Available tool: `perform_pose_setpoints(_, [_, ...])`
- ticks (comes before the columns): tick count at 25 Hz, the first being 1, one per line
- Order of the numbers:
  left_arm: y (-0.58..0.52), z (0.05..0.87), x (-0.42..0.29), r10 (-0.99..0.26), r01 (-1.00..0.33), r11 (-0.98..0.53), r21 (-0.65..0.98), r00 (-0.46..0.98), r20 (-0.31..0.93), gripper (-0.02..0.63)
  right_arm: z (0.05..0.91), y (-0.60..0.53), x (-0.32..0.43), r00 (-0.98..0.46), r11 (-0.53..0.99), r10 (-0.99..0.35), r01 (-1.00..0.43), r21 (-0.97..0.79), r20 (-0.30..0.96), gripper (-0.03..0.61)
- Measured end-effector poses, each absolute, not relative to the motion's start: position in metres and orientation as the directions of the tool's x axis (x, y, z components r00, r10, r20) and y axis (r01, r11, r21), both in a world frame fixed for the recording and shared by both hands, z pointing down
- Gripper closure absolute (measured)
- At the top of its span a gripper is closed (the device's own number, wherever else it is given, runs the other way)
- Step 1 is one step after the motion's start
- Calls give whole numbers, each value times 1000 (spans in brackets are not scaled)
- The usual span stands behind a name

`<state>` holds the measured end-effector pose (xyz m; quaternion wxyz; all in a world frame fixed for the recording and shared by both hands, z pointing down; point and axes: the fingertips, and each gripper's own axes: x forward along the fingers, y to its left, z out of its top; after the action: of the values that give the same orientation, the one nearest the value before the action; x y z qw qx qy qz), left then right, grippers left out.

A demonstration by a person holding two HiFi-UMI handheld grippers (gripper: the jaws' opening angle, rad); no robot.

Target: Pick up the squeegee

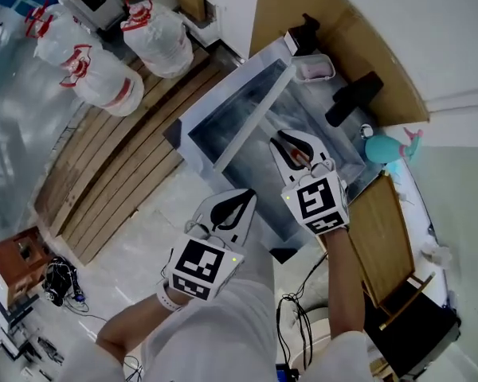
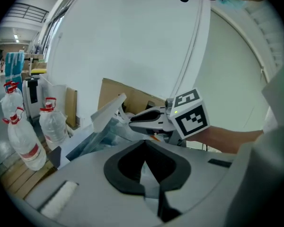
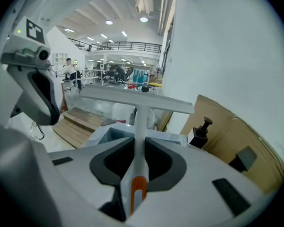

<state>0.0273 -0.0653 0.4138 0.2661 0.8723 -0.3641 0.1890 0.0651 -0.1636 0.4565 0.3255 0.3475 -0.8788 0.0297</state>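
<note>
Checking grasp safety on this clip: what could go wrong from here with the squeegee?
The right claw pinches only the thin handle of the squeegee, with the wide blade far out front, so it may swivel or slip. The left claw sits close to the blade's end and could knock it.

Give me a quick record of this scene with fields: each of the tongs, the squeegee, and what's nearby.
Right tongs: shut on the squeegee's handle
Left tongs: shut, nothing between them
Squeegee: white, orange inset in the handle, blade crosswise at the far end, held out ahead of the right tongs
Nearby: three water jugs with red handles; wooden slats on the floor
</note>
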Motion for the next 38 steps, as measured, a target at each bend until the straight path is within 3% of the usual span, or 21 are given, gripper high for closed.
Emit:
perform_pose_setpoints(20, [-25,309,-2,-560,-665,-683,302,742,368,615,291,-63,101,-281,348,-895,-925,150,346,514])
perform_pose_setpoints(38, [-9,279,-45,-601,-670,-692,268,741,300,615,252,19,114,17,7,-975,-994,109,222,514])
